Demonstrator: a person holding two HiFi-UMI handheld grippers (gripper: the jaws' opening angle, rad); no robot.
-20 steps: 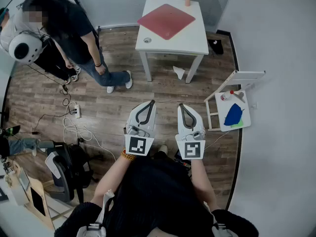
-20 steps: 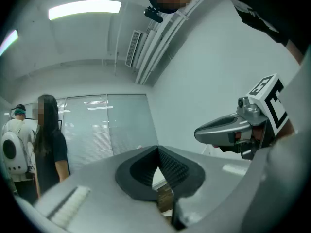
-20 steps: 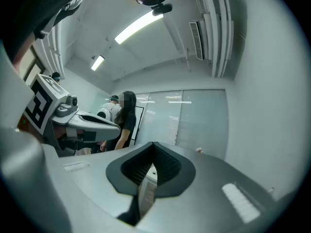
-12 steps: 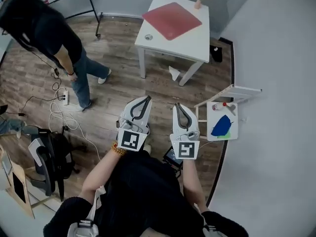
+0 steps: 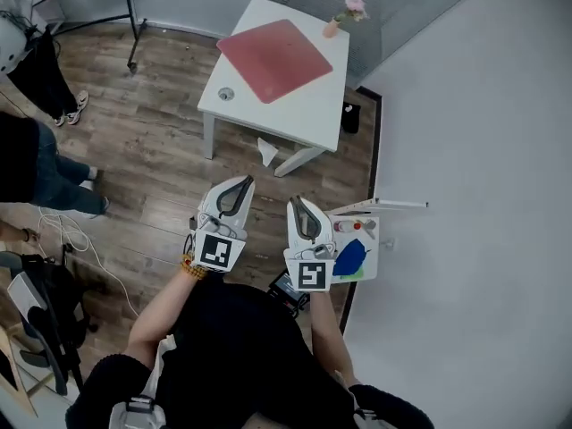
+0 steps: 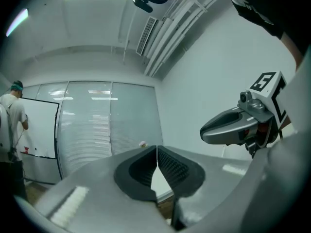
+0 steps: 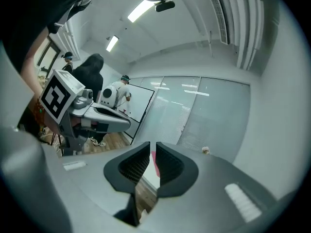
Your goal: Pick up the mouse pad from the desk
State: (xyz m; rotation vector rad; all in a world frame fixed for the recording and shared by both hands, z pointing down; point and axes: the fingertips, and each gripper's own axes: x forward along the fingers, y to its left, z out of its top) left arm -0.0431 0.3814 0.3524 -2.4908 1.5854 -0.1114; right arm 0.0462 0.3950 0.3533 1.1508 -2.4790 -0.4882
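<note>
Head view: the red mouse pad [image 5: 274, 58] lies flat on the white tabletop [image 5: 315, 119] at the far side, near a small vase of flowers [image 5: 333, 25]. The left gripper [image 5: 247, 180] and right gripper [image 5: 293, 201] are held side by side over the wood floor [image 5: 152, 141], well apart from the tabletop. Left fingers meet at the tips; right fingers stand narrowly apart, with nothing between them.

- The mouse pad [image 5: 274, 59] is a thin red sheet, roughly square, with rounded corners.
- It lies flat on the white desk [image 5: 308, 110], covering much of the top and turned a little askew to the desk's edges.
- Its whole upper face shows, plain and unmarked.
</note>
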